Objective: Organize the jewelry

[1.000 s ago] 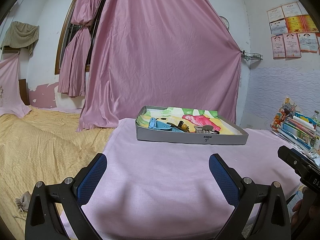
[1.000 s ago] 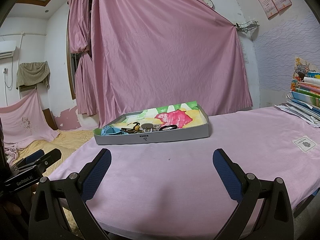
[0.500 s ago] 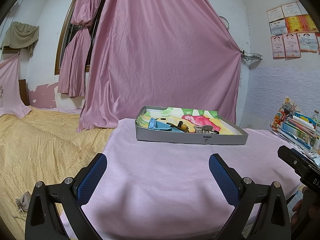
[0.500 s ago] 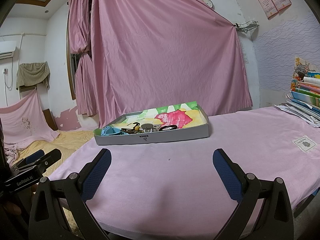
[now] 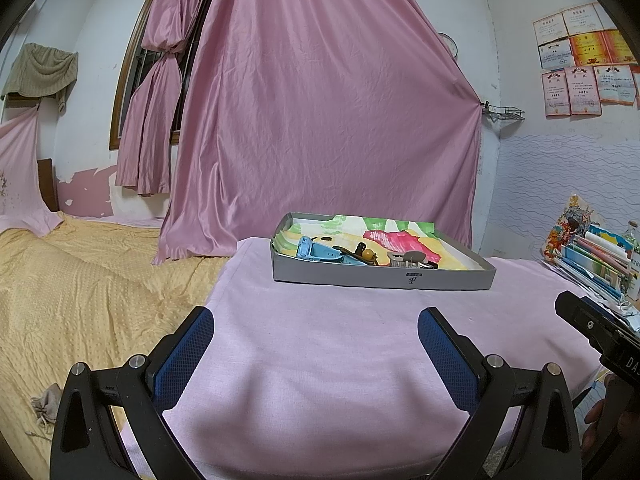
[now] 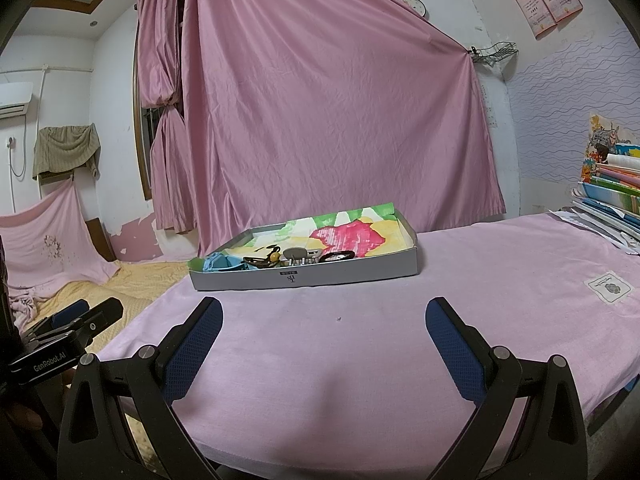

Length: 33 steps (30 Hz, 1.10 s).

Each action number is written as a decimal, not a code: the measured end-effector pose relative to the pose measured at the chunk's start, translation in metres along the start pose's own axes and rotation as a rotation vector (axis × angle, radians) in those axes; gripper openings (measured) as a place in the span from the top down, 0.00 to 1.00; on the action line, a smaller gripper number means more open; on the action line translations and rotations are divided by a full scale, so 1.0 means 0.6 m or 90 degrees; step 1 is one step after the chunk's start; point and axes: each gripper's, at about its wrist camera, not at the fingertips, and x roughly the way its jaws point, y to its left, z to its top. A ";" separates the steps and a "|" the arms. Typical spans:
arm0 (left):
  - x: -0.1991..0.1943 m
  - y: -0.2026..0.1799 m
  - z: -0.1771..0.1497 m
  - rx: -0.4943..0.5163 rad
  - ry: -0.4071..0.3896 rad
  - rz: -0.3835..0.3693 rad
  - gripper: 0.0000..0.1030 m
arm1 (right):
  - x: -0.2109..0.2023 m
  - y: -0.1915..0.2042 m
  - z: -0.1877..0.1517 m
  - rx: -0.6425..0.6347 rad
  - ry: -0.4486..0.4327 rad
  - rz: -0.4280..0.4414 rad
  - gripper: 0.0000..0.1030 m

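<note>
Jewelry pieces lie bunched along the near left side of a shallow grey cardboard tray (image 5: 382,280) lined with a paper painted in green, yellow and pink-red patches. The tray sits on a table draped in pale pink cloth (image 5: 340,344), toward its far side, in front of a large pink curtain (image 5: 320,120).

From left to right in the left wrist view, the pile reads: a light blue strap-like piece (image 5: 320,254) (possibly a watch band, too small to be sure), a dark cord with an amber-yellow bead (image 5: 367,255), then a beige toothed hair claw (image 5: 408,259). In the right wrist view, a black looped band (image 6: 339,255) lies just right of the claw. The pieces overlap or touch one another; the right half of the tray shows only the painted paper.

The left gripper (image 5: 314,356) hovers low over the near cloth, its 2 blue-padded fingers (image 5: 184,356) spread wide with nothing between them. The right gripper (image 6: 324,344) is likewise held over the cloth, its fingers (image 6: 454,354) wide apart and holding nothing. Both are well short of the tray.

A stack of colourful books (image 5: 596,256) stands at the table's right edge.
</note>
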 end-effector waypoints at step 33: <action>-0.005 -0.013 0.002 0.025 0.000 0.012 0.01 | 0.000 0.000 -0.001 0.001 0.000 0.000 0.03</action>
